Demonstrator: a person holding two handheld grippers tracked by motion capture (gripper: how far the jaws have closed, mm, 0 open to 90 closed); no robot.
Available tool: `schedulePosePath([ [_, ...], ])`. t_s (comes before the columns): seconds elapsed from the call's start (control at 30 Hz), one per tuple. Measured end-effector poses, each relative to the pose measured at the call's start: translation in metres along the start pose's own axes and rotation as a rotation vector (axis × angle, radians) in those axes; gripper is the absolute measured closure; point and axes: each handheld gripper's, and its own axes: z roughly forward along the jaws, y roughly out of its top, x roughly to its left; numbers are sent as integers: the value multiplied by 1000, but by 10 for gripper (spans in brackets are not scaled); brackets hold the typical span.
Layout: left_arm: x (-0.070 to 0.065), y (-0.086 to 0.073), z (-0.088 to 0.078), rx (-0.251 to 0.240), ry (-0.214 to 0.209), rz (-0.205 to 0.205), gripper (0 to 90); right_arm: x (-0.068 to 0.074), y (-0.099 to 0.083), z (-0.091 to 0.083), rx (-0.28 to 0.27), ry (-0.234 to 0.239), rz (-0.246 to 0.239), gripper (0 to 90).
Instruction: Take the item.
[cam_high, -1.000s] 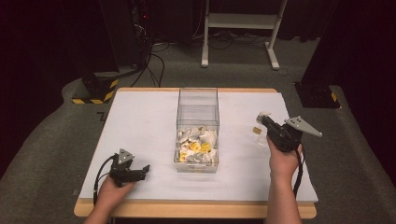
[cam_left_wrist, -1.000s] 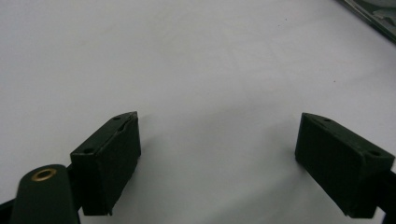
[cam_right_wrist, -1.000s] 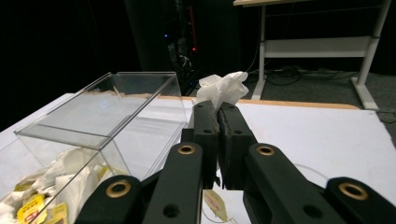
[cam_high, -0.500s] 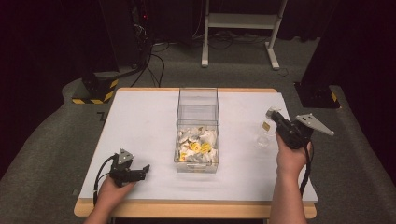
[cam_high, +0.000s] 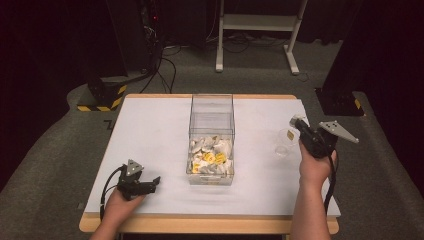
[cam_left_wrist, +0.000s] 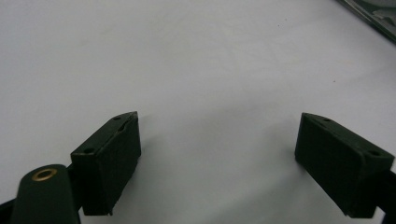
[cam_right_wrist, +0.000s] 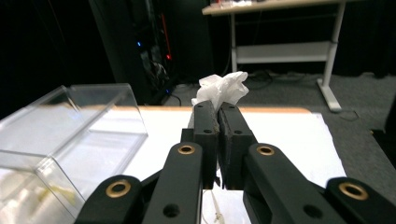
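Observation:
A clear plastic bin (cam_high: 211, 116) stands in the middle of the white table (cam_high: 150, 130), its near half holding several white packets with yellow marks (cam_high: 210, 156). To the right of the bin, above the table, my right gripper (cam_high: 296, 123) is shut on a small crumpled white packet (cam_right_wrist: 223, 86) that pokes out past the fingertips of my right gripper (cam_right_wrist: 217, 109). A yellow tag (cam_high: 290, 134) and a pale translucent piece (cam_high: 281, 150) show just below it. My left gripper (cam_high: 151, 183) rests on the table at the front left. Its jaws stand wide apart with nothing between them (cam_left_wrist: 217, 154).
The bin's clear wall (cam_right_wrist: 70, 135) is to the left of the right gripper, and its corner (cam_left_wrist: 373, 9) lies far ahead of the left one. Beyond the table are dark equipment with cables (cam_high: 150, 30) and a white desk frame (cam_high: 255, 30). Grey carpet surrounds the table.
The right hand has carried the gripper and its white packet to the right, away from the bin. The left hand and gripper have stayed where they were.

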Motion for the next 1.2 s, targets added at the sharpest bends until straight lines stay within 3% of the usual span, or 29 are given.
schedulePosePath([
  [0.3, 0, 0, 0, 0, 0, -1, 151, -3, -15, 12, 74, -31, -17, 874],
  [0.8, 0, 0, 0, 0, -1, 0, 151, 0, -30, 22, 140, -59, -44, 865],
  [1.2, 0, 0, 0, 0, -1, 0, 152, 3, -32, 24, 143, -73, -58, 712],
])
